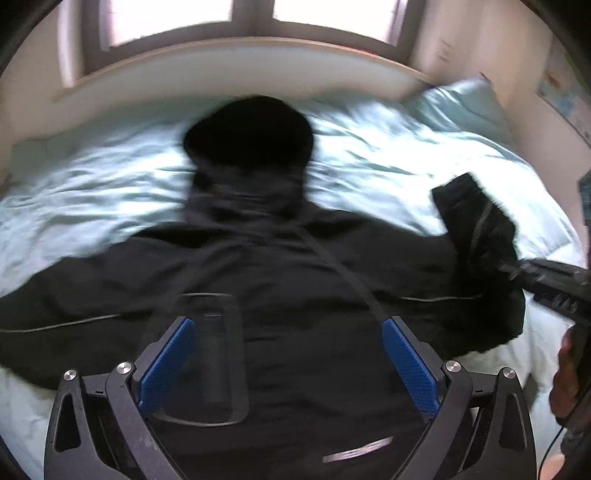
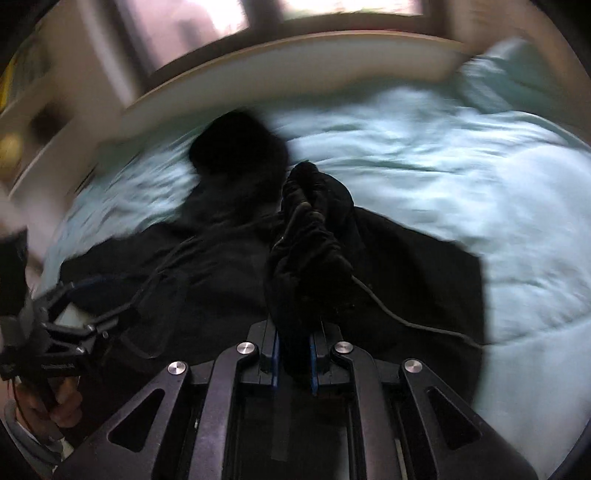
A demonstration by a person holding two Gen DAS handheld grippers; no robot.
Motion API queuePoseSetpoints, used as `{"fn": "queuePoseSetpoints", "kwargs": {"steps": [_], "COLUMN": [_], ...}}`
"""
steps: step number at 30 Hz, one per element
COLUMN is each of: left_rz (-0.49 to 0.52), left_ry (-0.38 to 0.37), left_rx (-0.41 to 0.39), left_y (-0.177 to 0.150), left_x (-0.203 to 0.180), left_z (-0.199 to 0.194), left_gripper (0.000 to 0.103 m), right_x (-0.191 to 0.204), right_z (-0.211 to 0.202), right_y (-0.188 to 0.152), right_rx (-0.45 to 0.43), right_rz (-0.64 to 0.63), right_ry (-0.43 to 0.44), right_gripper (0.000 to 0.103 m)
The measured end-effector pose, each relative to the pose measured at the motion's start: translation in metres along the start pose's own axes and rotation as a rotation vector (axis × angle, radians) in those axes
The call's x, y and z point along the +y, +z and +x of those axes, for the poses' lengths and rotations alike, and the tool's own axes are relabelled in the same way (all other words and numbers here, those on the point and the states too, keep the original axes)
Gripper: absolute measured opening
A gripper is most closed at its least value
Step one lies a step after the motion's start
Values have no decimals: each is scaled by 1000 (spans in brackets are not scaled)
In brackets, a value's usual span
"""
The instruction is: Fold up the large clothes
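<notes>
A large black hooded jacket lies back-up on a pale blue bed cover, hood toward the headboard. My left gripper is open and empty just above the jacket's lower back. My right gripper is shut on the bunched black sleeve and holds it lifted over the jacket body. In the left wrist view the right gripper comes in from the right with the sleeve raised. In the right wrist view the left gripper shows open at the left.
A white headboard and a window stand behind the bed. A blue pillow lies at the far right corner by the wall. Bed cover stretches wide to the right of the jacket.
</notes>
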State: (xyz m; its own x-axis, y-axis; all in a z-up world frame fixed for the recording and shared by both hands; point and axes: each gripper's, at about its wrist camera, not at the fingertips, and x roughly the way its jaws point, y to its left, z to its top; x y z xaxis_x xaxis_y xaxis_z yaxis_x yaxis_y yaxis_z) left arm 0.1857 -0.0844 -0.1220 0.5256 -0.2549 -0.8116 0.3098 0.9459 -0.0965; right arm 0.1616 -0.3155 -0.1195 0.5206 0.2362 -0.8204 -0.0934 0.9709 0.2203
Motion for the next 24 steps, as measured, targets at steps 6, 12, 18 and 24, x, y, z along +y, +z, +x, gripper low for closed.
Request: {"fn": "queuePoseSetpoints", "kwargs": {"steps": [6, 12, 18, 24], "left_rz": [-71, -210, -212, -236], "left_ry": [109, 45, -50, -294], "left_rx": [-55, 7, 76, 125], "left_y": [-26, -54, -60, -49], "left_x": [82, 138, 145, 119], "left_z": [-13, 4, 34, 82], "left_gripper": [101, 101, 101, 101], "right_x": [98, 116, 120, 80], "right_z": [110, 209, 176, 100], "right_y": [-6, -36, -30, -31], "right_rx": [191, 366, 341, 242], "right_rz": [-139, -169, -199, -169], "right_ry": [83, 22, 94, 63], "right_gripper": [13, 20, 45, 53]}}
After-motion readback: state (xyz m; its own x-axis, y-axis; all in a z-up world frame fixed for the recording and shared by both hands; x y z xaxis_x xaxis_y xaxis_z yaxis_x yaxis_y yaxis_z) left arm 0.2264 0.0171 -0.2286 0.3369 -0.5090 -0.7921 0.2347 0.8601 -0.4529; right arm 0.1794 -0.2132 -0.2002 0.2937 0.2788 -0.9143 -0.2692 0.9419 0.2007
